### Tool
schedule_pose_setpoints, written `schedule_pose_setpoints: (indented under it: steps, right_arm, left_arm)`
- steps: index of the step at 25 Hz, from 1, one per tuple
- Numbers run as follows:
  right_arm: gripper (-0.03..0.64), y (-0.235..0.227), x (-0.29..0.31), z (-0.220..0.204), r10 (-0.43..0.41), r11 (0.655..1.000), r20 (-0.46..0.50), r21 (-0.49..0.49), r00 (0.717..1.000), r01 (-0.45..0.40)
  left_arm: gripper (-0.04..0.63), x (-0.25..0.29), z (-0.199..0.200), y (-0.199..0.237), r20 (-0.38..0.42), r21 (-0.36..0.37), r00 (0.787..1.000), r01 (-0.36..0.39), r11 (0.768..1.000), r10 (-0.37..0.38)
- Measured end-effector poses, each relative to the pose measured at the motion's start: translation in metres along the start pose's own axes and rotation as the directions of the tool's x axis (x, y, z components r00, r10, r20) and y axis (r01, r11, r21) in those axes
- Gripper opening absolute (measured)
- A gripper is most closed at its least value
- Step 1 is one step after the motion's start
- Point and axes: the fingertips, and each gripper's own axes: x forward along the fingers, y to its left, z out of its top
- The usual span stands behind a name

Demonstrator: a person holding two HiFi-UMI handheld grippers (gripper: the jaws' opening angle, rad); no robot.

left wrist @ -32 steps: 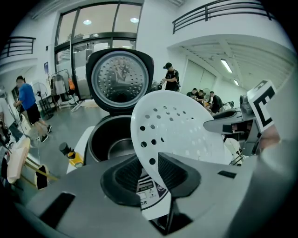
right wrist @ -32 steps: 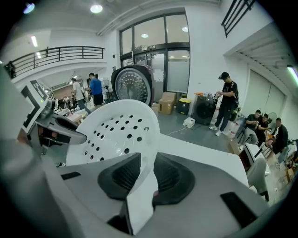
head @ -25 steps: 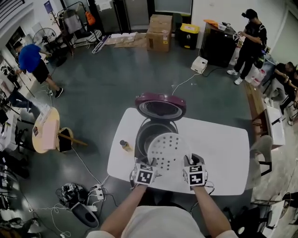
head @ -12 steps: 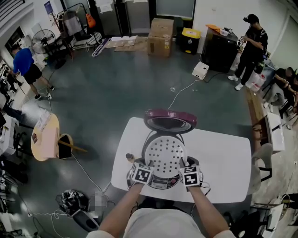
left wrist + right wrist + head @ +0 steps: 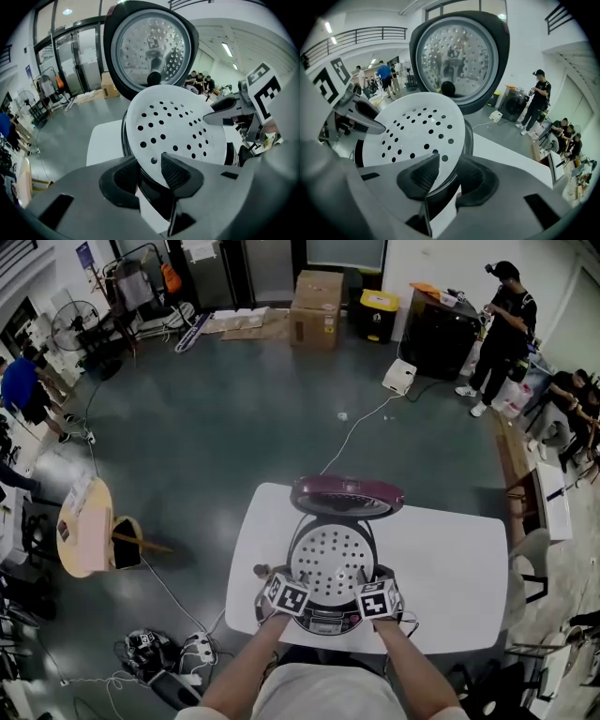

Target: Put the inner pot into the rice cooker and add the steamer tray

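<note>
The white perforated steamer tray (image 5: 333, 562) (image 5: 178, 124) (image 5: 410, 131) lies flat across the mouth of the rice cooker (image 5: 323, 620), whose maroon lid (image 5: 347, 495) stands raised behind it. The tray hides the inner pot. My left gripper (image 5: 300, 581) (image 5: 150, 171) straddles the tray's near left rim and my right gripper (image 5: 367, 581) (image 5: 449, 171) its near right rim. Both pairs of jaws have just been opening. The rim runs between the pads with a gap showing, so neither grips it.
The cooker stands on a white table (image 5: 450, 559), with a small bottle (image 5: 261, 570) just to its left. A round side table (image 5: 80, 526) and floor cables lie to the left, a chair (image 5: 530, 549) to the right. People and boxes are far back.
The tray went from tilted in front of the cooker to flat on its opening. Both grippers came down with it and drew closer to the cooker.
</note>
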Motion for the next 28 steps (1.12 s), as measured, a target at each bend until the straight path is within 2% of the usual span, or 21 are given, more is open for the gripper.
schedule_pose_setpoints:
  steps: [7,14,16,17,21,28]
  right_arm:
    - [0.156,0.005,0.016,-0.016,-0.074,0.995,-0.087,-0.077,0.993,0.068]
    - [0.167,0.003,0.015,-0.020,-0.086,0.993,-0.123,-0.087,0.989,0.075]
    - [0.168,0.001,0.014,-0.018,-0.093,0.992,-0.123,-0.090,0.988,0.083]
    - [0.170,0.001,0.014,-0.017,-0.094,0.992,-0.124,-0.091,0.988,0.083]
    - [0.208,0.001,0.016,-0.019,-0.093,0.992,-0.130,-0.099,0.987,0.081]
    - [0.225,0.002,0.011,-0.021,-0.086,0.992,-0.096,-0.100,0.992,0.076]
  left_arm:
    - [0.164,0.009,-0.006,0.007,-0.030,0.101,0.998,-0.046,0.994,0.049]
    - [0.178,0.006,-0.005,0.004,-0.051,0.136,0.997,-0.048,0.989,0.056]
    - [0.212,0.007,-0.006,0.004,-0.058,0.152,0.996,-0.056,0.987,0.065]
    - [0.239,0.007,-0.007,0.005,-0.064,0.154,0.996,-0.055,0.986,0.065]
    - [0.267,0.009,-0.014,0.012,-0.070,0.128,0.996,-0.050,0.990,0.059]
    - [0.270,0.006,-0.012,0.014,-0.032,0.108,0.998,-0.044,0.993,0.048]
